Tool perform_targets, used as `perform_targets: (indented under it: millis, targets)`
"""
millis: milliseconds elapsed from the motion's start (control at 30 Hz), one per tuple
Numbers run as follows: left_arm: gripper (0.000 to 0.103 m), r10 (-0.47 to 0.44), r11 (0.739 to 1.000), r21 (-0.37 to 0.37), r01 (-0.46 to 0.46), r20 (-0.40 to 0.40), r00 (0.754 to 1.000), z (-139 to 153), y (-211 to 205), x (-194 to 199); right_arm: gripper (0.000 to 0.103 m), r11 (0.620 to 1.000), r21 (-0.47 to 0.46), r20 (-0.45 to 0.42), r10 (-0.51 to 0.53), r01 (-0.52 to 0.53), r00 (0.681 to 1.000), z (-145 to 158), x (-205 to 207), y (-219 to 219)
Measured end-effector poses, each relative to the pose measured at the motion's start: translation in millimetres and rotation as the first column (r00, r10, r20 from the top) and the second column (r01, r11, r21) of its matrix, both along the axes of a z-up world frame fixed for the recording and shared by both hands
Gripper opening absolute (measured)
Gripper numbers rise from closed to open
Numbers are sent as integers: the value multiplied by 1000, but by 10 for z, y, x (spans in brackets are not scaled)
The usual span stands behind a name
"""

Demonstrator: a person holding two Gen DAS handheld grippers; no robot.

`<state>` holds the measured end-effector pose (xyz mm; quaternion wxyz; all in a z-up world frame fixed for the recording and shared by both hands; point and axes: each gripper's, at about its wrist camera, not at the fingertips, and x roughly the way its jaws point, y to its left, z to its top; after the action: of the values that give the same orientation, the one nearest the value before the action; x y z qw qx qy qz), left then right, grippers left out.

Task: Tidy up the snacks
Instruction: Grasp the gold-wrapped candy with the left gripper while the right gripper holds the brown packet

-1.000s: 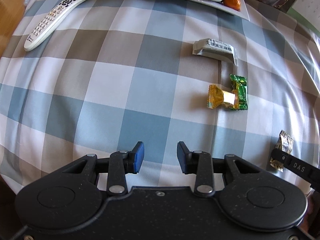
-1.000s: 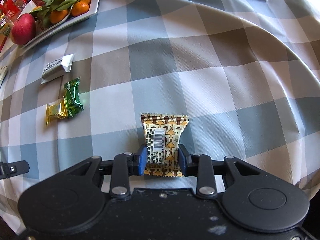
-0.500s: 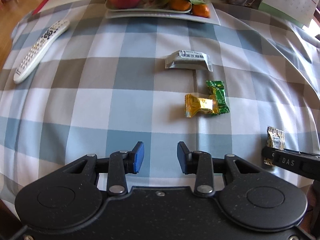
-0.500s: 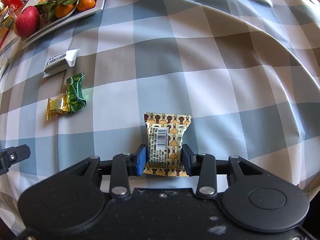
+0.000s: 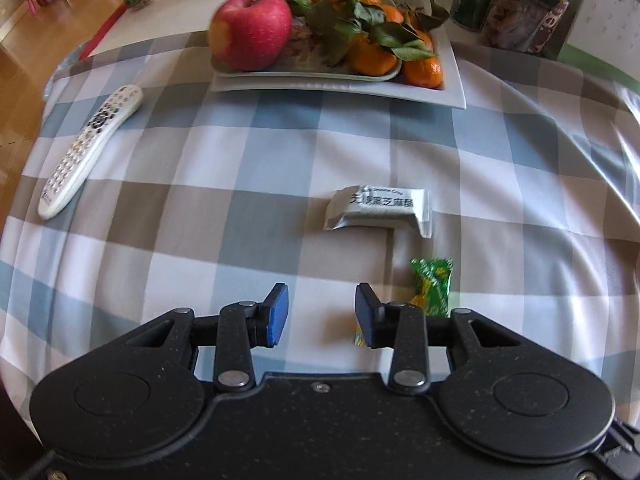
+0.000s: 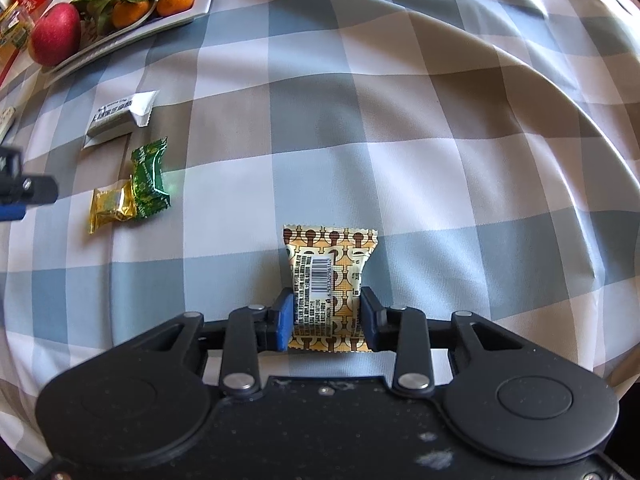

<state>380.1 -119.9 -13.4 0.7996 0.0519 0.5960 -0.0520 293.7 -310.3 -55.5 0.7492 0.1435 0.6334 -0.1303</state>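
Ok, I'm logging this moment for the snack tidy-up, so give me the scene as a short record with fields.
surface: checked tablecloth
right gripper: shut on patterned snack packet
left gripper: open, holding nothing
loose snacks: white packet, green candy, gold candy
green and gold: touching
also present: fruit tray, remote

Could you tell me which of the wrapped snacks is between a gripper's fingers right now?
The brown-patterned barcode packet, between the right gripper fingers; the others lie loose on the cloth.

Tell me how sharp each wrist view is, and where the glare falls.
Left wrist view: slightly smeared, white packet print soft, sunlight washing out the cloth's right edge. Right wrist view: sharp, barcode on the held snack readable, bright sheen on the green candy.
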Motion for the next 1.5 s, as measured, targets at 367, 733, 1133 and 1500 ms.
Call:
perform_targets:
  millis: [367,733,1133,1500]
  targets:
    - [48,-8,998,57,13,-84,996,-314,-80,13,36,999,28,-13,-19,19,1000,-13,24,-67]
    - [48,11,999,-29,-14,-100,995,-77,106,-84,36,999,33,-14,-28,28,1000,-15,23,-72]
    - [48,-74,995,-70,66,-126,989,-148,-288,-180,36,998,54,-17,-33,34,999,-11,30,-132]
    - [48,-64,998,-15,63,-134,989,-315,-344,-39,36,997,60,-21,-37,38,999,-13,37,-140]
